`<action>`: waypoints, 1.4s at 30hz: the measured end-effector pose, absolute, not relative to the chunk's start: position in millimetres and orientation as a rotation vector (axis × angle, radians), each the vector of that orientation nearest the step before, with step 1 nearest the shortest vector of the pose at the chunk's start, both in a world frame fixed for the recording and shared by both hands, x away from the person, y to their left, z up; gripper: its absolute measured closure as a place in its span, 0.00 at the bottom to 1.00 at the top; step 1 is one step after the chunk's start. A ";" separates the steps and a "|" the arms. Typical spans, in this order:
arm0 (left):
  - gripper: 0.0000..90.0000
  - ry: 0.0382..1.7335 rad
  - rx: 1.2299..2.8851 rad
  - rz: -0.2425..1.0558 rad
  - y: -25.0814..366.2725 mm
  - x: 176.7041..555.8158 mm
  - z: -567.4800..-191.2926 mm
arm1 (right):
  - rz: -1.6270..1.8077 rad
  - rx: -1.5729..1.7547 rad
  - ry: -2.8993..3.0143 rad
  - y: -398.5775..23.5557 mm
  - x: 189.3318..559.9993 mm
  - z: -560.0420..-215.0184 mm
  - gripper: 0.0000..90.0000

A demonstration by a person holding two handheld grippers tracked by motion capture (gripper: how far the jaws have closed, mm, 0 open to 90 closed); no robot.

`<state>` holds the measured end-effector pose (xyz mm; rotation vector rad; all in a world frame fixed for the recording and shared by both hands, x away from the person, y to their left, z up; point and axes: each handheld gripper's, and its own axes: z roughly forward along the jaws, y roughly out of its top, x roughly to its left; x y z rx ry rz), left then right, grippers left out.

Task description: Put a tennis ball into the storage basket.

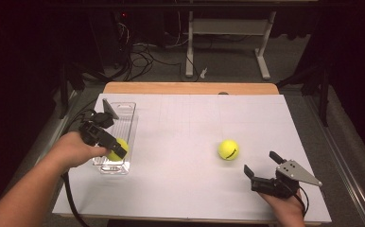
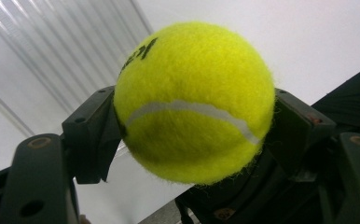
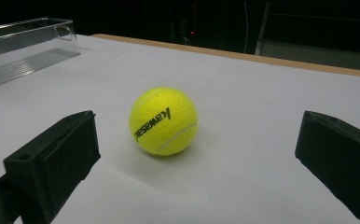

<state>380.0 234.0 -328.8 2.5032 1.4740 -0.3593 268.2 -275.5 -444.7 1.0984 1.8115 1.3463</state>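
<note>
The left gripper [image 1: 118, 147] is clamped on a yellow tennis ball [image 1: 119, 147]; in the left gripper view the black jaws press on both sides of that held ball [image 2: 194, 100], which bulges out between them. Gripper and ball hang over the near end of a clear plastic tray [image 1: 125, 109] that lies along the table's left edge; whether the ball touches the tray floor is hard to tell from above.

The right gripper [image 1: 261, 166] sits near the table's front right corner with its jaws spread wide and nothing between them. A second tennis ball [image 1: 228, 150] rests on the white table [image 1: 190, 123] just beyond it, a little to its left. In the right gripper view this ball [image 3: 163, 121] lies ahead of the jaws, apart from both.
</note>
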 end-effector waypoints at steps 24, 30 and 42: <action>0.29 1.590 2.473 -0.317 260.1 383.3 -327.8 | 1.346 1.099 1.816 -274.7 268.7 -445.6 0.00; 0.29 1.591 2.484 -0.302 259.5 384.8 -326.0 | 1.346 1.099 1.817 -274.7 268.8 -445.8 0.00; 0.29 1.627 2.451 -0.277 261.0 400.5 -317.4 | 1.345 1.098 1.817 -274.6 268.8 -445.7 0.00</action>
